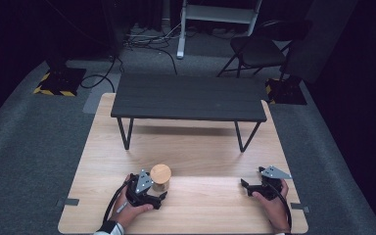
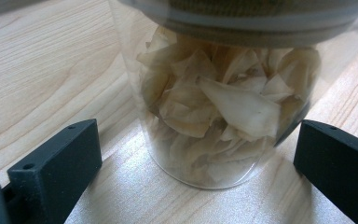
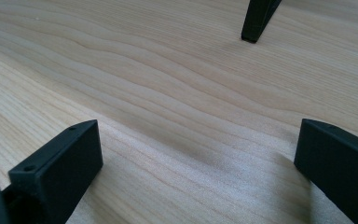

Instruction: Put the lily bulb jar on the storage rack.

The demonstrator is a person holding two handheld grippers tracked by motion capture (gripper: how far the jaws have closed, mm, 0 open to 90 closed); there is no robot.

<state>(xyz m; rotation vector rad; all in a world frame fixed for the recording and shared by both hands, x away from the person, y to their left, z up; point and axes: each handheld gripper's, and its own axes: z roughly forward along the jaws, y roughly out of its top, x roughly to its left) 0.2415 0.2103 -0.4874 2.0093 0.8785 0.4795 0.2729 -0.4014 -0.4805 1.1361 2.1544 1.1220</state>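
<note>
The clear jar [image 2: 223,107] of pale dried flakes, capped by a wooden lid [image 1: 160,172], stood upright on the wooden table [image 1: 200,147], in front of the black bench [image 1: 188,98]. The left gripper [image 1: 162,196] stood spread wide around the jar, untouching. Well to the jar's right, the right gripper [image 1: 245,185] gaped empty
</note>
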